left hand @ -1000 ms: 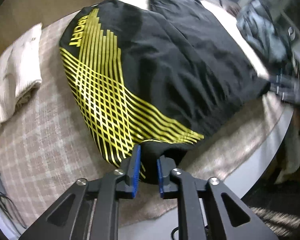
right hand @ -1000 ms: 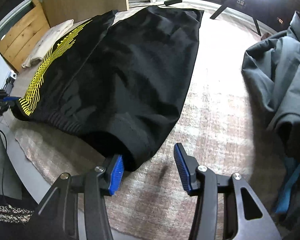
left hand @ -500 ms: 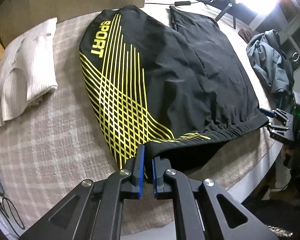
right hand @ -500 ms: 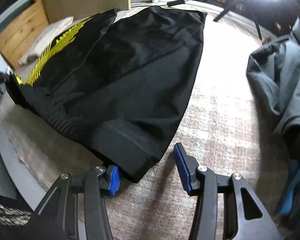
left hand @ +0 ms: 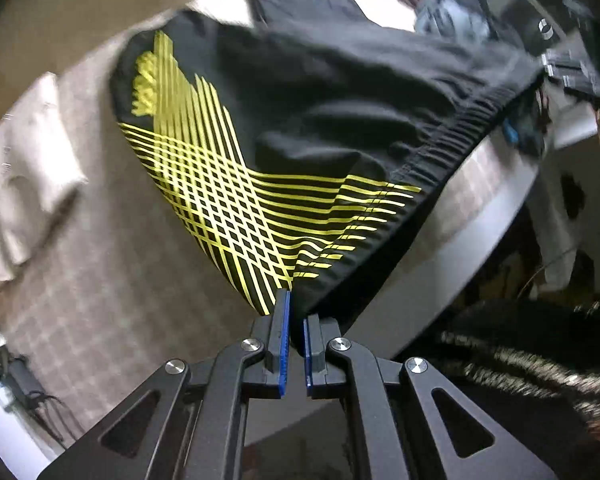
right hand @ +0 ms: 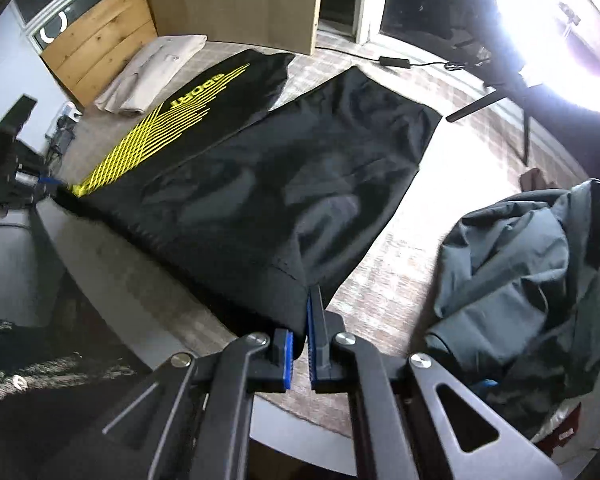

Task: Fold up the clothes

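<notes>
Black shorts with yellow lattice print: spread on checked table cloth, waistband apparently lifted. Left gripper pinches one waistband corner, right gripper the other. Grey garment nearby.

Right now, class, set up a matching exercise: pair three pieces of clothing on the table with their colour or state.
Things:
1. shorts
2. cream garment
3. grey jacket

States:
A. crumpled in a heap
B. gripped at the waistband by both the left gripper and the right gripper
C. folded beside the wooden panel

Pairs: 1-B, 2-C, 3-A
</notes>
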